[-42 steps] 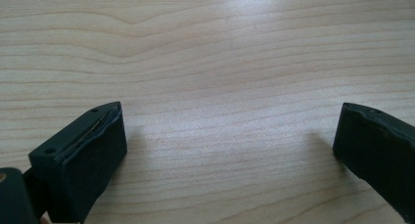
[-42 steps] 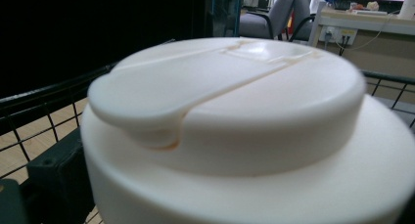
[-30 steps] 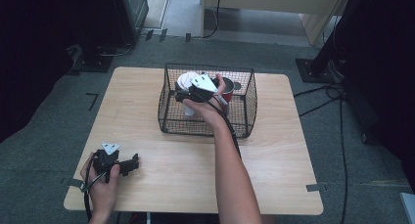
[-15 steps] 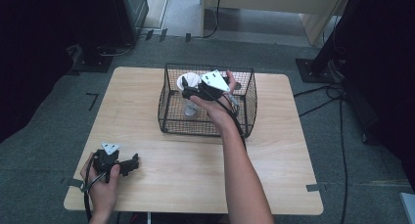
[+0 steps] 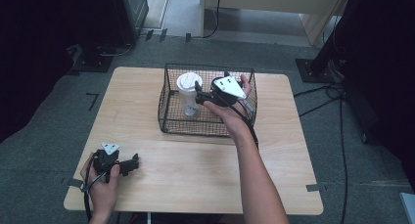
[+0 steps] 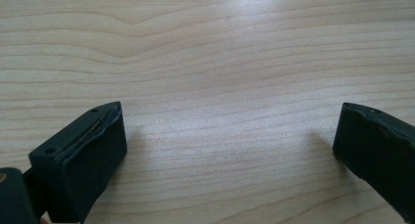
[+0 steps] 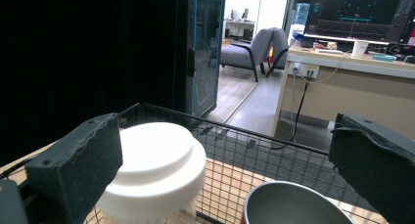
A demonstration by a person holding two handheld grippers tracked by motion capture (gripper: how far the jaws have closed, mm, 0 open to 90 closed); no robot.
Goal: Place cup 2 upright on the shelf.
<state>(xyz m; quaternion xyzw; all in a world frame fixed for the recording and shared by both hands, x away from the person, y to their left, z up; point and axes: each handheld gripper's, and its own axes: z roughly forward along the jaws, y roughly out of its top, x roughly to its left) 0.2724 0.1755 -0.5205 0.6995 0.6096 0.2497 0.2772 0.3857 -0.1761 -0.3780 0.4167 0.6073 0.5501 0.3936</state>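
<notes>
My right gripper [image 5: 199, 93] has its jaws spread wide with nothing between them; in the right gripper view the left jaw stands just in front of the cup's white lid [image 7: 156, 158] and the right jaw is far off at the other edge, past the rim of a metal bowl [image 7: 293, 204] that sits low between them. I see the cup [image 5: 188, 93] standing upright inside the wire basket [image 5: 169, 121], its long axis vertical, lid up, clear body below, placed toward the basket's left end as the high view shows it. My jaws point at it from the right, roughly level with the lid, and I cannot tell whether the near jaw touches the lid or sits just short of it. The right hand [image 5: 227, 104] reaches over the basket's near wall, forearm running back down to the table's [image 5: 274, 175] near edge. The basket stands at the far middle of the wooden top. My left gripper [image 5: 131, 163] lies near the front left corner, well apart from the basket, held in the left hand [image 5: 103, 177]; its jaws are also wide, with bare wood grain between them in the left gripper view.
</notes>
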